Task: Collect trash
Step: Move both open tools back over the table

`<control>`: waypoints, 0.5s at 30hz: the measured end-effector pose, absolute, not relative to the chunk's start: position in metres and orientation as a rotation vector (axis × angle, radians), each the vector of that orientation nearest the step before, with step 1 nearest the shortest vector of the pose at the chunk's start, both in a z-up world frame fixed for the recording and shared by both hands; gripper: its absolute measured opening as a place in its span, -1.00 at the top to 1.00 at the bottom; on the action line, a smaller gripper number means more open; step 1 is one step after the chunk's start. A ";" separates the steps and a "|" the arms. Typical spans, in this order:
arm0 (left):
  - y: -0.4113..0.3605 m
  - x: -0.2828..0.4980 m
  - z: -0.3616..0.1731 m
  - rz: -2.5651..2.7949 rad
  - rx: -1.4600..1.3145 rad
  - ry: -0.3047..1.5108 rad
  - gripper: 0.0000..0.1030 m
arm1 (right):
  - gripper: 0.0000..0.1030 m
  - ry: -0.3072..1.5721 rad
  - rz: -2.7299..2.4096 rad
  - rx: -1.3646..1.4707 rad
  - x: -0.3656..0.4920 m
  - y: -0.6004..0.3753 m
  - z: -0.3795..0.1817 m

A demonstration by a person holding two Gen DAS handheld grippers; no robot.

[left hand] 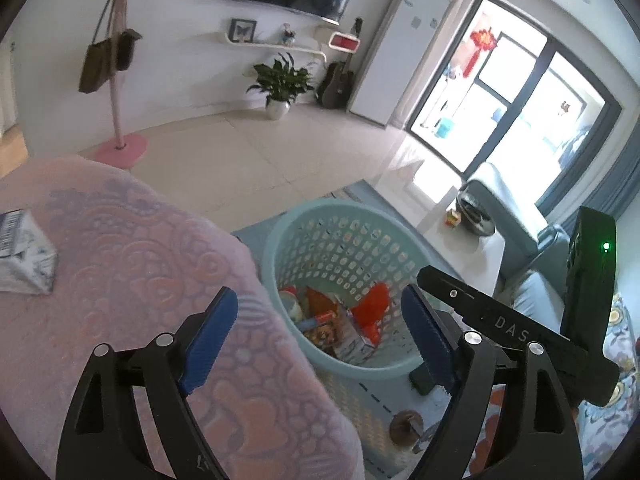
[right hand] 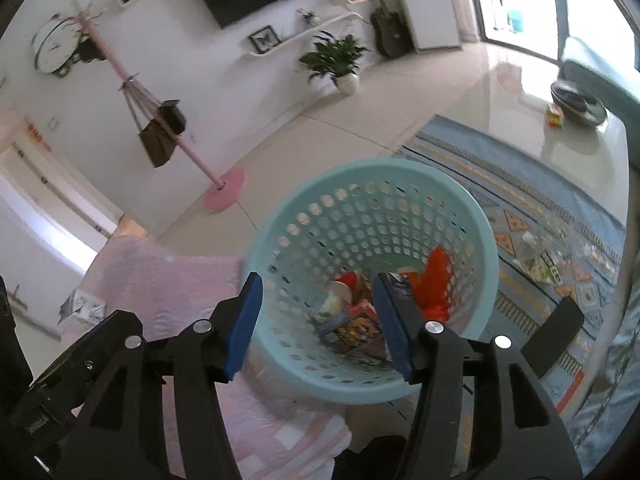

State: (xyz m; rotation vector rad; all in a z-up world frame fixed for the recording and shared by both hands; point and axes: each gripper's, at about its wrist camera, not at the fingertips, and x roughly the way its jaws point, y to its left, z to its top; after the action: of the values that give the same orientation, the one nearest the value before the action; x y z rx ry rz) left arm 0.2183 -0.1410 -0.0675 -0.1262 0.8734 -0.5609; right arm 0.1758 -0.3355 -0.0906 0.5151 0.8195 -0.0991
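Note:
A light blue perforated basket (left hand: 352, 240) (right hand: 360, 216) stands on the rug beside a pink covered seat. Inside it lie an orange-red wrapper (left hand: 376, 304) (right hand: 434, 280), colourful boxes (left hand: 328, 330) (right hand: 356, 332) and a white bottle with a red cap (right hand: 336, 300). My left gripper (left hand: 320, 300) hangs open above the basket's near side, with nothing between its blue pads. My right gripper (right hand: 318, 284) is open over the basket too, also empty. A crumpled white carton (left hand: 24, 256) (right hand: 80, 306) lies on the pink cover.
The pink blanket (left hand: 140, 260) covers the seat at left. A clear wrapper (right hand: 536, 260) and a brown scrap (left hand: 406, 426) lie on the patterned blue rug (right hand: 500, 184). A glass table (right hand: 580, 148), grey sofa (left hand: 504, 204), pink coat stand (right hand: 224, 188) and potted plant (left hand: 280, 84) stand farther off.

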 end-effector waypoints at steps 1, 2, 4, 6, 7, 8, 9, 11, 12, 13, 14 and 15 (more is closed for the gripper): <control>-0.136 0.215 -0.064 -0.562 -0.134 0.865 -0.59 | -0.04 0.809 -0.083 0.498 0.175 -0.328 -0.083; -0.129 0.211 -0.061 -0.562 -0.141 0.854 -0.59 | -0.04 0.798 -0.066 0.481 0.174 -0.320 -0.076; -0.114 0.200 -0.052 -0.546 -0.144 0.824 -0.59 | -0.10 0.774 -0.035 0.446 0.172 -0.303 -0.063; -0.096 0.188 -0.042 -0.521 -0.154 0.786 -0.60 | -0.18 0.749 -0.001 0.405 0.170 -0.285 -0.051; -0.085 0.182 -0.038 -0.505 -0.156 0.769 -0.61 | -0.21 0.736 0.020 0.376 0.168 -0.271 -0.045; -0.075 0.178 -0.034 -0.487 -0.155 0.753 -0.61 | -0.21 0.727 0.040 0.355 0.168 -0.261 -0.040; -0.066 0.173 -0.031 -0.468 -0.151 0.736 -0.61 | -0.22 0.712 0.076 0.330 0.168 -0.246 -0.034; -0.041 0.161 -0.023 -0.417 -0.145 0.700 -0.61 | -0.29 0.689 0.120 0.286 0.169 -0.220 -0.025; -0.032 0.158 -0.020 -0.400 -0.145 0.690 -0.61 | -0.34 0.679 0.133 0.267 0.169 -0.211 -0.022; -0.015 0.152 -0.016 -0.365 -0.149 0.673 -0.61 | -0.43 0.665 0.156 0.240 0.170 -0.196 -0.017; -0.002 0.148 -0.015 -0.340 -0.152 0.663 -0.61 | -0.48 0.653 0.180 0.218 0.171 -0.183 -0.014; 0.007 0.145 -0.013 -0.319 -0.156 0.657 -0.61 | -0.60 0.643 0.202 0.199 0.172 -0.172 -0.011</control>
State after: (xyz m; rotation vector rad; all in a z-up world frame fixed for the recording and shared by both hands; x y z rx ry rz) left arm 0.1455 0.0074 -0.0126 -0.1559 0.6569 -0.3194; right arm 0.1715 -0.1719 -0.0114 0.1992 0.6432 0.2025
